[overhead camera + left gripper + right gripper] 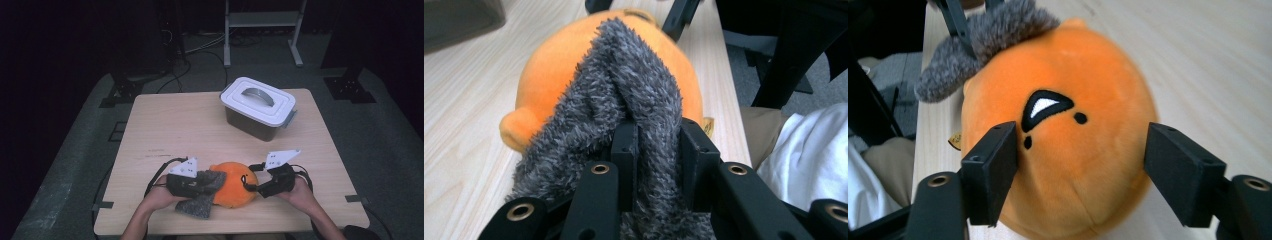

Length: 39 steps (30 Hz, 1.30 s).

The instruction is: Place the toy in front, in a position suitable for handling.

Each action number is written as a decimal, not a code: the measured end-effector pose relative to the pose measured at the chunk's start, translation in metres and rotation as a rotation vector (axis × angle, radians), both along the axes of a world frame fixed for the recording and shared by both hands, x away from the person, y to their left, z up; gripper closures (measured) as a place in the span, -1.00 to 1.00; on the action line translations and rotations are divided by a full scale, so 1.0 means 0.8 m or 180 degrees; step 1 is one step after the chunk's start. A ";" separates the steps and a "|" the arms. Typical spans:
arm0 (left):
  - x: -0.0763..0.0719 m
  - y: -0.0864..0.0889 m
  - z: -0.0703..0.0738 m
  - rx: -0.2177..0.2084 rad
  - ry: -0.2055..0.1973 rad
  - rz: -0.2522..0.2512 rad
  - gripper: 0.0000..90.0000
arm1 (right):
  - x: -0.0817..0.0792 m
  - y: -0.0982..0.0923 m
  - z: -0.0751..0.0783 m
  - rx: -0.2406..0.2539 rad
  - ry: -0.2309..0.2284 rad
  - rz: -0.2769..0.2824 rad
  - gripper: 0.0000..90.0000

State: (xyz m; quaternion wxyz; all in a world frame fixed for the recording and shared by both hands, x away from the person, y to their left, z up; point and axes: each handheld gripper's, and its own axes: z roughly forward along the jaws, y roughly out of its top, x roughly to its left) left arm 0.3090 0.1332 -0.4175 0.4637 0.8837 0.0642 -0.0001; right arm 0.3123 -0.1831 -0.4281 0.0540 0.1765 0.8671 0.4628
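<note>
Between the right gripper's (1080, 172) parted jaws sits the orange plush (1063, 140); left gripper (659, 145) pinches grey cloth (624, 95).

L gripper (212, 182): near table edge, pointing right, jaws clamped on grey cloth (634, 100)
R gripper (250, 184): pointing left, jaws spread wide (not pressing), either side of orange toy (1068, 140)
Forearms: enter from bottom, angled inward

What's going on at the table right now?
A person works an orange plush toy near the table's front edge. The left gripper is shut on a grey fuzzy cloth draped over the toy. The right gripper straddles the toy's face, open. A lidded white bin sits behind.
</note>
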 end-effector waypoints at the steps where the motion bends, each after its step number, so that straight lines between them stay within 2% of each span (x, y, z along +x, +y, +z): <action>1: 0.000 0.000 0.003 -0.0020 -0.0019 0.0007 0.62 | -0.001 0.003 -0.002 -0.0018 -0.0033 0.0009 -0.26; 4: -0.001 -0.004 0.015 -0.0170 -0.0059 0.0017 0.63 | -0.009 0.010 0.000 -0.0035 -0.0128 0.0121 -0.11; 5: -0.002 -0.007 0.018 -0.0174 -0.0108 0.0028 0.63 | -0.013 0.014 0.002 -0.0051 -0.0194 0.0180 -0.07; 8: -0.003 -0.013 0.020 -0.0064 -0.0221 0.0085 0.65 | -0.021 0.021 0.004 -0.0146 -0.0374 0.0281 -0.02; 10: -0.001 -0.009 0.018 -0.0019 -0.0232 0.0128 0.67 | -0.021 0.019 0.004 -0.0158 -0.0380 0.0296 0.03; 12: 0.003 0.000 0.015 0.0143 -0.0280 0.0226 0.67 | -0.019 0.015 0.003 -0.0170 -0.0363 0.0304 0.05; 15: 0.009 0.014 0.006 0.0302 -0.0265 0.0398 0.69 | -0.017 0.011 0.001 -0.0152 -0.0330 0.0306 0.05; 16: 0.012 0.018 0.003 0.0268 -0.0213 0.0423 0.69 | -0.017 0.010 0.001 -0.0146 -0.0334 0.0312 0.05; 17: 0.014 0.022 0.002 0.0172 -0.0148 0.0441 0.70 | -0.016 0.011 0.001 -0.0146 -0.0337 0.0318 0.05; 20: 0.015 0.022 0.011 -0.0030 -0.0141 0.0424 0.70 | -0.018 0.014 0.002 -0.0183 -0.0387 0.0359 0.05; 22: 0.013 0.016 0.020 -0.0175 -0.0141 0.0345 0.70 | -0.023 0.019 0.003 -0.0219 -0.0470 0.0401 0.05; 23: 0.011 0.012 0.023 -0.0193 -0.0154 0.0313 0.70 | -0.025 0.021 0.004 -0.0234 -0.0512 0.0424 0.05; 25: 0.008 0.002 0.023 -0.0090 -0.0206 0.0271 0.70 | -0.028 0.025 0.004 -0.0276 -0.0564 0.0426 0.05; 28: 0.010 0.000 0.016 -0.0032 -0.0160 0.0281 0.70 | -0.027 0.023 0.003 -0.0278 -0.0547 0.0421 0.05; 30: 0.012 0.003 0.013 0.0091 -0.0162 0.0338 0.70 | -0.026 0.021 0.003 -0.0264 -0.0526 0.0414 0.05; 32: 0.013 0.006 0.007 0.0299 -0.0189 0.0424 0.70 | -0.023 0.018 0.004 -0.0272 -0.0483 0.0383 0.05; 33: 0.013 0.006 0.004 0.0358 -0.0192 0.0444 0.71 | -0.021 0.017 0.003 -0.0249 -0.0452 0.0364 0.04; 36: 0.012 0.007 0.004 0.0383 -0.0212 0.0438 0.71 | -0.017 0.015 0.003 -0.0205 -0.0364 0.0342 -0.04; 39: 0.012 0.009 0.007 0.0331 -0.0194 0.0411 0.71 | -0.014 0.012 0.010 -0.0068 -0.0219 0.0274 -0.28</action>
